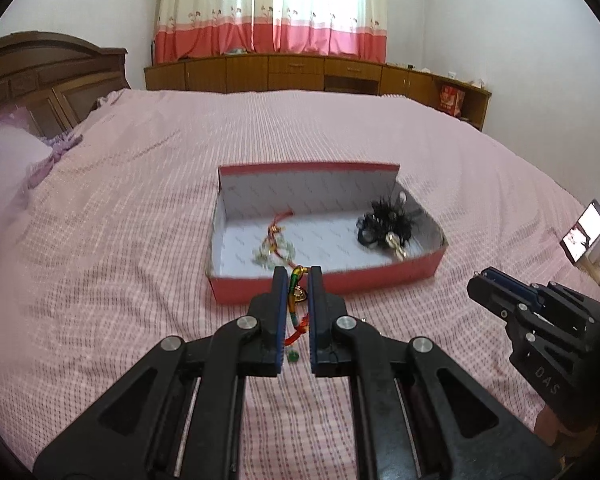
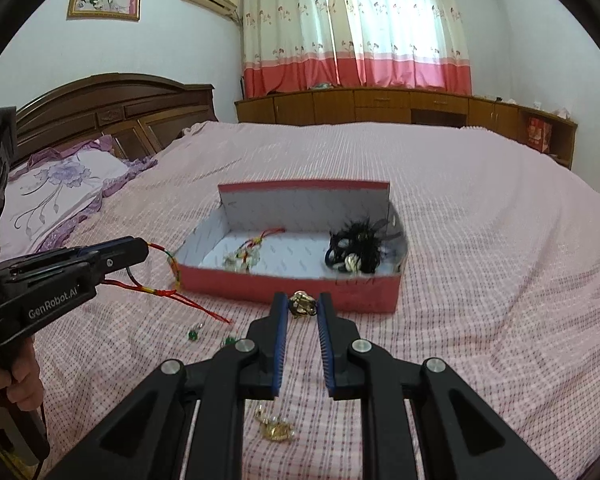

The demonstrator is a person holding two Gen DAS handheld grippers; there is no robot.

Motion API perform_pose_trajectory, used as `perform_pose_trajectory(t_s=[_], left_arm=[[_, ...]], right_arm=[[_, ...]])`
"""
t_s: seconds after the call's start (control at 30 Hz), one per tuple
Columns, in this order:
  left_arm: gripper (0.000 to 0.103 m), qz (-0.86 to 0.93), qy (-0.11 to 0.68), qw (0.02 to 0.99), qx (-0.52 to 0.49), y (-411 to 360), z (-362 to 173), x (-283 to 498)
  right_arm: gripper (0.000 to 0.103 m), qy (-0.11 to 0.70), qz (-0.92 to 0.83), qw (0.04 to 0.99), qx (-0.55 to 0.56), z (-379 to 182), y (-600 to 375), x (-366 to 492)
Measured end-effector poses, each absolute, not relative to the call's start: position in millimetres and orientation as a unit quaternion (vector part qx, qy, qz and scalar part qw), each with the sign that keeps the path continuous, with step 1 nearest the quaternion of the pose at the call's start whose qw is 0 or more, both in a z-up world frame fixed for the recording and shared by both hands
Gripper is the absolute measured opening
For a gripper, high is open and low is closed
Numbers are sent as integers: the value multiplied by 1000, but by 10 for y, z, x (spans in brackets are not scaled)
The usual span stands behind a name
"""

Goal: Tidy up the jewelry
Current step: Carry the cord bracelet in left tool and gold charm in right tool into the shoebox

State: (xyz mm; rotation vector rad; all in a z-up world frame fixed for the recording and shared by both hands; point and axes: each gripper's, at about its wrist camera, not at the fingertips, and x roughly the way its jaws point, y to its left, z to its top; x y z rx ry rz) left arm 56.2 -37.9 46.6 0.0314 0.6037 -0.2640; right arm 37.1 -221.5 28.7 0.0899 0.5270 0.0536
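Observation:
An open red box point(image 1: 380, 276) point(image 2: 300, 286) lies on the bed. Inside it are a red-cord bracelet point(image 1: 276, 236) point(image 2: 252, 246) with pale beads and a pile of black hair ties point(image 1: 384, 220) point(image 2: 358, 250). My left gripper point(image 1: 299, 276) point(image 2: 146, 248) is shut on a multicolour braided cord bracelet point(image 1: 294, 300) point(image 2: 174, 268), held just in front of the box. My right gripper point(image 2: 303, 300) point(image 1: 478, 280) is shut on a gold clip point(image 2: 302, 304) near the box's front wall. Green beads point(image 2: 192, 335) and a gold piece point(image 2: 276, 428) lie on the bedspread.
A pink checked bedspread point(image 1: 120, 240) point(image 2: 480, 280) covers the bed. A pillow point(image 2: 56, 196) and wooden headboard point(image 2: 112, 108) are at the left. A phone point(image 1: 584, 236) stands on the bed at the right. Wooden cabinets point(image 2: 400, 106) run under the curtain.

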Motion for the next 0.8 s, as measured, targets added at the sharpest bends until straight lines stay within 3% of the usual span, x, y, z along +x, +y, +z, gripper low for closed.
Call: perform_pose_trajectory(t_s=[0.8], left_arm=[[1, -113, 230, 966, 17, -480, 741, 1147]], right_arm=[[17, 204, 12, 979, 18, 650, -2167, 993]])
